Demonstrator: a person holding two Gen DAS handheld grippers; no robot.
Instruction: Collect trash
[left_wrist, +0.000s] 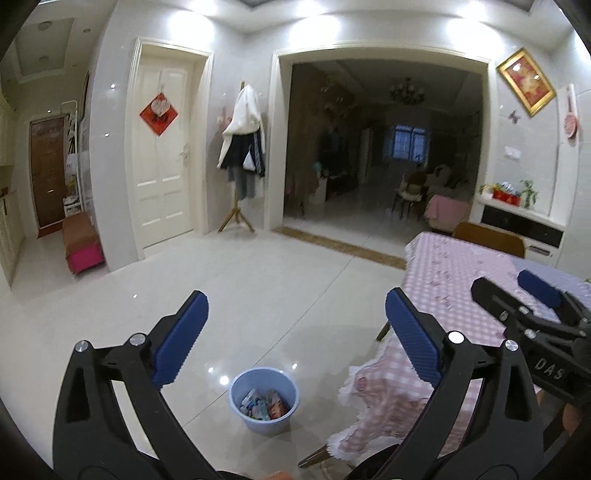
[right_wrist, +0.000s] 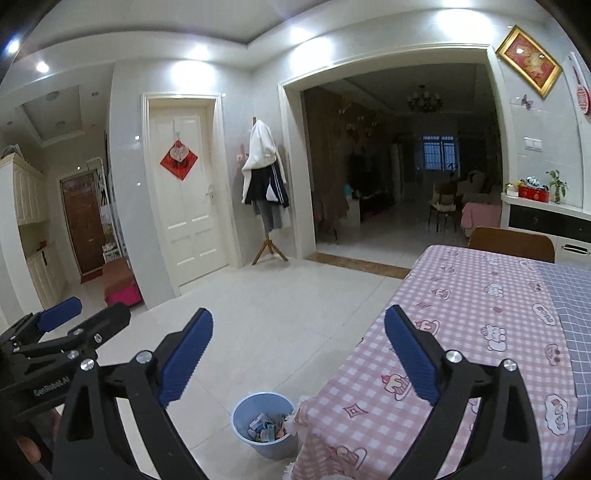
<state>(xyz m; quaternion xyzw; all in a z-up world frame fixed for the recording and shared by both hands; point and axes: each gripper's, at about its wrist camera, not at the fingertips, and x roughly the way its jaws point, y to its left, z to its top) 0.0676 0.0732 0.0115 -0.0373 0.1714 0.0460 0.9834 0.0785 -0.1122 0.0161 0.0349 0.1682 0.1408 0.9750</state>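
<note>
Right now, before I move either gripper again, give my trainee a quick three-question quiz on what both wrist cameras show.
1. True or false: the left gripper is holding a piece of trash.
2. Where does the blue bin stand? A) on the table B) on the floor beside the table's corner C) by the white door
3. Fill in: the tablecloth is mostly pink and white ____.

Key
1. False: both it and the right gripper are open with nothing between the pads.
2. B; wrappers already lie inside it.
3. Checked, with cartoon prints.
</note>
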